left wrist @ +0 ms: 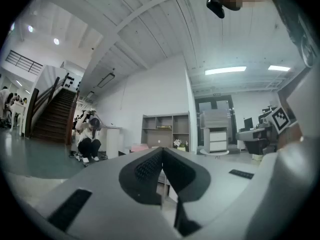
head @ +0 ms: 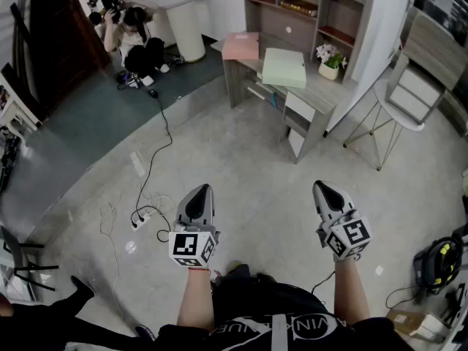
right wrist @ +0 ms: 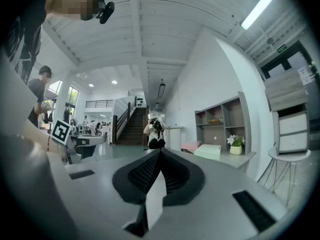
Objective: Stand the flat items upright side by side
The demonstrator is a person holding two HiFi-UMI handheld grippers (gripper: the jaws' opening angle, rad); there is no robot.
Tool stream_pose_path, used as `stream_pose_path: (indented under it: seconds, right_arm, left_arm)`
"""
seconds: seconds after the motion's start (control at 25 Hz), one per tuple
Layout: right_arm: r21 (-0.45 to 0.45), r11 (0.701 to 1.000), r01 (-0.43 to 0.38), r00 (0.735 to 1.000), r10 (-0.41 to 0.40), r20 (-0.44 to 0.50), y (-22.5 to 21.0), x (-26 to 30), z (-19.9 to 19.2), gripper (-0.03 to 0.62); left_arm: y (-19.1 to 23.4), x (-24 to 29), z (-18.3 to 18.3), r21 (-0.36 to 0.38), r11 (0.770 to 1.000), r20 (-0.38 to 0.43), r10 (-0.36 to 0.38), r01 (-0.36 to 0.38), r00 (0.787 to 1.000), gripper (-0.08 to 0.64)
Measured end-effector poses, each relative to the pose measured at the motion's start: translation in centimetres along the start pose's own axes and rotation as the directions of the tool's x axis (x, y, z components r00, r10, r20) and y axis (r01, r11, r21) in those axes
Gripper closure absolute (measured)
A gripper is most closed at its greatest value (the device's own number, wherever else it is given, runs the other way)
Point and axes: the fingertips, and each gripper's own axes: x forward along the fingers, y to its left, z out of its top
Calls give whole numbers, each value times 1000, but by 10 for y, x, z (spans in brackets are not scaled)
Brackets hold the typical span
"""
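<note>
Two flat items lie on a grey desk (head: pixel 322 97) across the room: a pink one (head: pixel 241 46) at its far left and a pale green one (head: pixel 284 68) beside it. The pink item (right wrist: pixel 190 146) and the green item (right wrist: pixel 207 151) also show small in the right gripper view. Well short of the desk, my left gripper (head: pixel 199 190) and right gripper (head: pixel 325 189) are held over bare floor, both shut with nothing between their jaws. The left gripper (left wrist: pixel 162 150) points towards the desk, where the pink item (left wrist: pixel 139 147) shows; the right gripper (right wrist: pixel 160 151) points the same way.
A shelf unit (head: pixel 307 13) stands behind the desk, with a potted flower (head: pixel 330 58) on the desktop. A white folding chair (head: pixel 398 101) stands right of it. Cables and a power strip (head: pixel 142 216) lie on the floor at left. A crouching person (head: pixel 135 39) is far left.
</note>
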Motion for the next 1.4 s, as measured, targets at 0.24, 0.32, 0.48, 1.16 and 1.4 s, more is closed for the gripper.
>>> stream_pose_path:
  seconds: [0.24,0.32,0.48,1.16,1.4]
  right_arm:
    - [9,1000,-19,1000,19,11,9,3,1,586]
    - [9,1000,-23,1000,23,8,12,3,-1,586]
    - [14,1000,-28,1000,28,-1,13,3,-6,585]
    - [156,988,-8,1000,10,-16,-35,48,-30,414]
    - [180,984,11,1000,-7,-27,-68,125,-29,410]
  left_arm:
    - [2,-7,2,14,1000,-4,13,-13,1000,555]
    - [4,-10,-1,14,1000,-13,23,-22,1000,555]
    - [4,-14,-6,5,1000,-29,24,-23,999,555]
    - [14,65,-23,-98,994,-13,-59,58,998,407]
    - [61,138,-30,-116,992,-27,-54,51,998,407]
